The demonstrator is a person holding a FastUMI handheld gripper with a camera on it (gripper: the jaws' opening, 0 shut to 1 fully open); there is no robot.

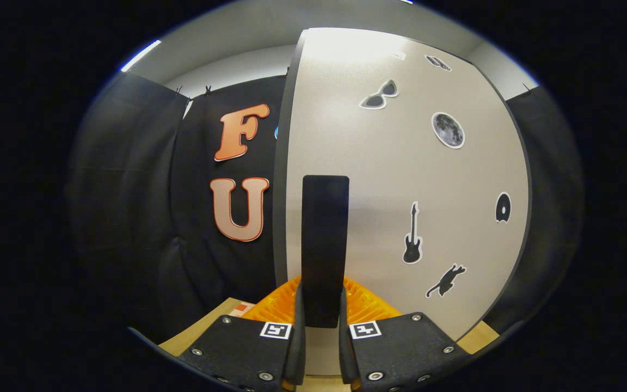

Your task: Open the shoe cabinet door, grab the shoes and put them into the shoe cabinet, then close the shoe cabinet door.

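Clamping down on the tall black bar handle (324, 247) is the hand-held gripper (321, 321), with both fingers pressed against the handle's sides near its lower end, so it looks closed on it rather than just parked nearby. Makes sense for the job: that handle sits on the pale grey cabinet door (400, 179), and a squeeze low on the bar looks like the way to swing the door, though whether it's being opened or shut can't be told from this one shot. The door stands right ahead of the fingers, its dark left edge (283, 163) facing the black cloth wall (194, 261), so it might be slightly ajar, hard to say.

An orange ridged plastic piece (365, 305) peeks out just behind the fingertips, next to the handle's base. No idea what it is. A light wooden surface (204, 326) shows underneath.

Shoes aren't visible here.

As for writing: nothing readable on the door, just stickers with no text: sunglasses (379, 96), a full moon (448, 130), a black guitar (412, 235), a leaping cat (446, 281).
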